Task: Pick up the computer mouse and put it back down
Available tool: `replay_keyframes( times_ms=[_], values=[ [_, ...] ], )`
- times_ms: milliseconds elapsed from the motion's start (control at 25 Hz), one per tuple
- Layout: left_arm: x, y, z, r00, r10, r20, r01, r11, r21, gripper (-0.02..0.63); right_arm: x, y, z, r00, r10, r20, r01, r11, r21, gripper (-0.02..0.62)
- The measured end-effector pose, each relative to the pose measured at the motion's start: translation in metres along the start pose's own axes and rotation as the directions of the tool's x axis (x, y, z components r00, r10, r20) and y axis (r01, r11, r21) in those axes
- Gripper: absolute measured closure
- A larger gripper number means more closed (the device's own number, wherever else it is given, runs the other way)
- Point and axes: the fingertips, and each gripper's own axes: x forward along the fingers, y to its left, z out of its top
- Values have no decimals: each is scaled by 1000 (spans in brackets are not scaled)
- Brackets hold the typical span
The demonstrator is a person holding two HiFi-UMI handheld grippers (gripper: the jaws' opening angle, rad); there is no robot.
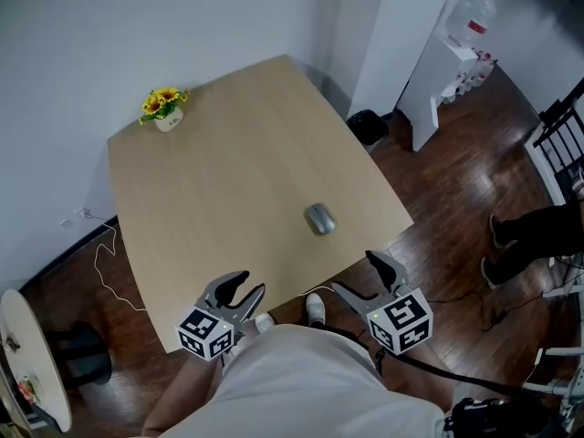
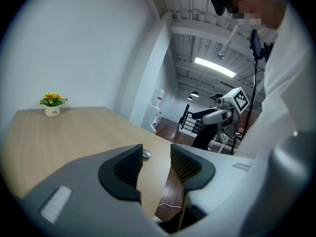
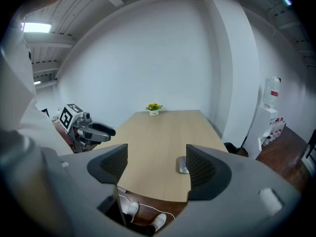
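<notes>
Grey mouse (image 1: 319,218) flat on the wooden surface (image 1: 228,153), toward the near right edge, alone and untouched. Well apart from both tongs, ahead of them and roughly between.

Left tongs (image 1: 248,283) low at the near edge of the surface, jaws apart, nothing between them. Seen from the left gripper view: left tongs (image 2: 157,157) gaping over the surface edge and dark floor, mouse (image 2: 146,154) small and far off beside the tip of the left jaw.

Right tongs (image 1: 356,272) just off the near right edge, over the floor, jaws wide apart and empty. Seen from the right gripper view: right tongs (image 3: 157,159) framing the length of the surface, mouse (image 3: 182,165) close against the inner side of the right jaw in the picture but lying farther out on the surface, not gripped.

Flowers (image 1: 166,109) in a small white pot at the far left corner of the surface, well apart from the mouse. White cable (image 1: 105,263) trailing on the floor at the left. Black bin (image 1: 368,126) on the floor past the right edge. Water dispenser (image 1: 456,53) by the wall at top right. Legs (image 1: 529,235) of another person at the right margin.
</notes>
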Motion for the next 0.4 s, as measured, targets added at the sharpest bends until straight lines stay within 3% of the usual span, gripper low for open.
replay_keyframes(
  times_ms=[400],
  values=[
    [-11,5,-4,1000,12,-4,-12,1000,1,460,6,9,2,1000,26,2,-26,1000,7,222]
  ],
)
